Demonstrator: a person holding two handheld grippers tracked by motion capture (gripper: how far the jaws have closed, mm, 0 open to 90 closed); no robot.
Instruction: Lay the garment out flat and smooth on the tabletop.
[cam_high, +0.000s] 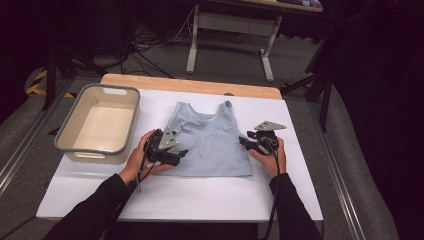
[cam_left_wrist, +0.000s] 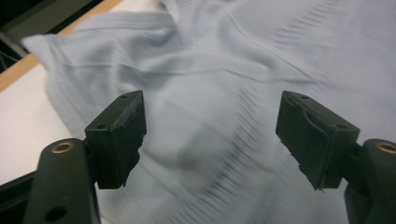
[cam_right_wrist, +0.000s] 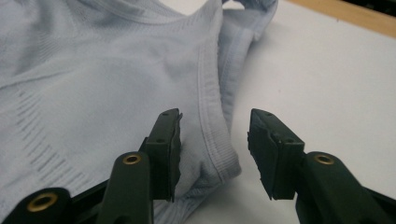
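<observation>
Working a grey top (cam_high: 210, 140) that lies flat mid-bench (cam_high: 200, 200), we hold the left tool (cam_high: 172, 152) at its left side and the right tool (cam_high: 252, 142) at its right edge. Both tools stand open, pinching nothing. We judge this the reach before a grasp, perhaps for folding; next each must close on its edge. Our right gripper view shows the seamed corner (cam_right_wrist: 219, 158) between the jaws; our high view adds a bin (cam_high: 97, 125) to the left.
</observation>
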